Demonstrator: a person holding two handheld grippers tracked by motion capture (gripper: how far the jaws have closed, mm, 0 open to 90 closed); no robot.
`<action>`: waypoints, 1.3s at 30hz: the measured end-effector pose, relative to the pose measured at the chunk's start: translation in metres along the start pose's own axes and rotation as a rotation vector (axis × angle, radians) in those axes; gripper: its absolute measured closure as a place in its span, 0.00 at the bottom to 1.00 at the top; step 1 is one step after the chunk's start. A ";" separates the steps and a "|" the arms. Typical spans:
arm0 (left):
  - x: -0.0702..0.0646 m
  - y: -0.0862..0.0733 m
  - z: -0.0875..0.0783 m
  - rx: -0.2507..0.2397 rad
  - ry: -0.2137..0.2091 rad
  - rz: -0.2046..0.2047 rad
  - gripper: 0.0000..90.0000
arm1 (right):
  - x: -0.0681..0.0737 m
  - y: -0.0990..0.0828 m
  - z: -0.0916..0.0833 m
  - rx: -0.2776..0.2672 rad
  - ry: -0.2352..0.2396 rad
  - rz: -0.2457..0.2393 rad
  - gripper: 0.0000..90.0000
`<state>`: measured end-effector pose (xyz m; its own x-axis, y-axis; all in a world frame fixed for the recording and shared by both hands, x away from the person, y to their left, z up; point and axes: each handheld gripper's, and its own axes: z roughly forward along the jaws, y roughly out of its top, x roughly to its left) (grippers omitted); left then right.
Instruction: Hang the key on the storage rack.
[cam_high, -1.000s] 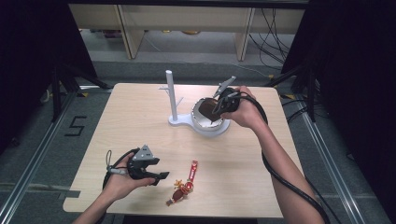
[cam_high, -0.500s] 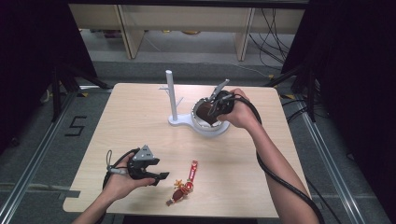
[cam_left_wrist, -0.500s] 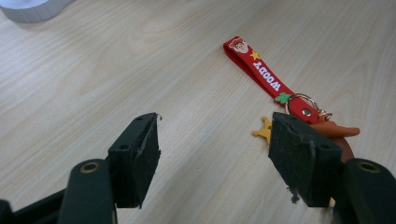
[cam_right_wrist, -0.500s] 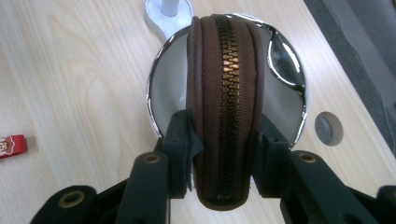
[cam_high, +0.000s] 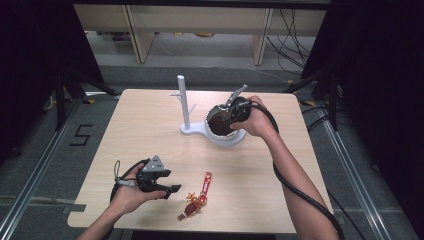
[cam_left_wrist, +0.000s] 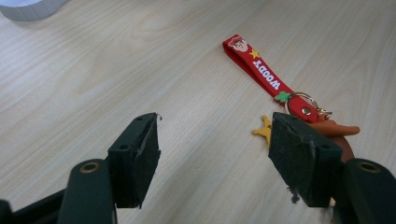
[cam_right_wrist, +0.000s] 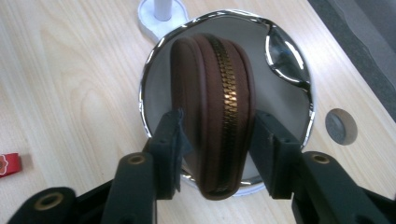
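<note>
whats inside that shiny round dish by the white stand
A brown zipped pouch stands on edge in the dish, between the right gripper's just-opened jaws. The dish floor beneath it is hidden.

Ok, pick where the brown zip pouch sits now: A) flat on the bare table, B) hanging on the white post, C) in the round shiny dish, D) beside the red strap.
C: the brown zip pouch stands on edge inside the round shiny dish, between the jaws of the right tool.

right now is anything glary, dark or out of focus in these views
Right gripper view: glare on the chrome dish rim, brown zip pouch sharp, near jaws soft. Left gripper view: keychain crisp, jaws blurred. High view: table evenly lit, surroundings dark.
</note>
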<state>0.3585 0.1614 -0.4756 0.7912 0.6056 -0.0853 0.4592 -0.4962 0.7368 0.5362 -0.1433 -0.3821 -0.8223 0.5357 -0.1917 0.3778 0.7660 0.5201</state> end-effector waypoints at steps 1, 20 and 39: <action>0.000 0.000 0.000 -0.001 -0.002 0.001 0.36 | -0.001 0.000 -0.001 -0.007 -0.006 0.001 0.61; -0.010 0.003 -0.006 -0.030 -0.062 -0.014 0.34 | 0.005 -0.041 -0.039 -0.094 -0.032 0.194 0.55; -0.035 0.011 -0.006 0.139 -0.128 0.133 0.36 | 0.017 -0.091 -0.033 -0.002 0.035 0.311 0.68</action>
<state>0.3339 0.1386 -0.4606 0.8891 0.4498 -0.0846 0.3919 -0.6529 0.6482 0.4740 -0.2154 -0.4052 -0.6816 0.7317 0.0057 0.6127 0.5665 0.5511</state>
